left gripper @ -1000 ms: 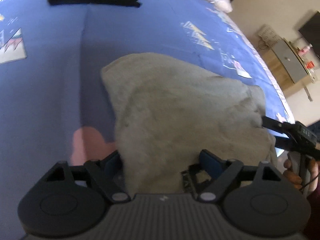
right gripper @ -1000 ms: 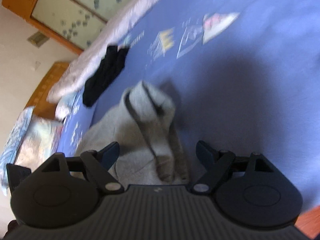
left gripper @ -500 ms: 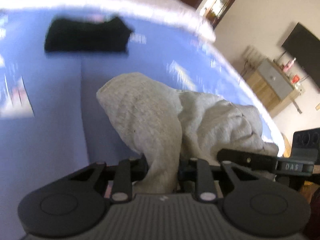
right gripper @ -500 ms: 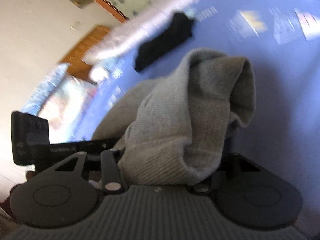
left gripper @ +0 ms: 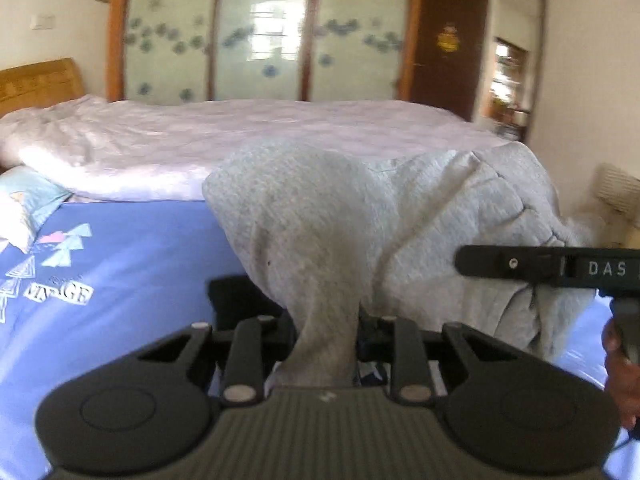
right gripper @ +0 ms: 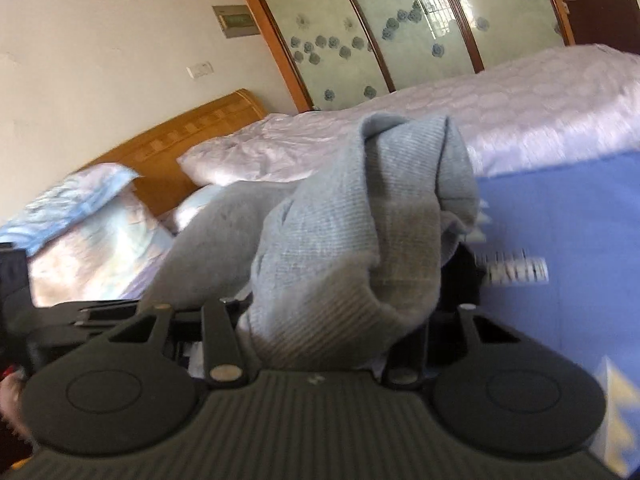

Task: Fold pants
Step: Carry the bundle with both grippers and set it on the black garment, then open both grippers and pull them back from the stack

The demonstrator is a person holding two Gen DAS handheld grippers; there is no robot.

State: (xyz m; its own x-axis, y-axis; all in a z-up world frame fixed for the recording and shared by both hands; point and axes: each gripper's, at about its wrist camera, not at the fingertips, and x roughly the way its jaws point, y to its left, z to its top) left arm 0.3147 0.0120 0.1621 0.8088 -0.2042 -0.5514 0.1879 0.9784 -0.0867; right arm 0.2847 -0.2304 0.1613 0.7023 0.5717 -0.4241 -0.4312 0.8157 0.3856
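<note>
You hold the gray pants (left gripper: pixel 320 220) with both grippers, left gripper (left gripper: pixel 326 340) and right gripper (right gripper: pixel 332 320) clamped; the cloth hangs between them, bed (left gripper: pixel 120 300) below.

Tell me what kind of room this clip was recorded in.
A bedroom, most likely. There is a bed with a blue sheet, a quilt bunched along its far side, a wooden headboard, and a wardrobe with flowered sliding doors behind.
</note>
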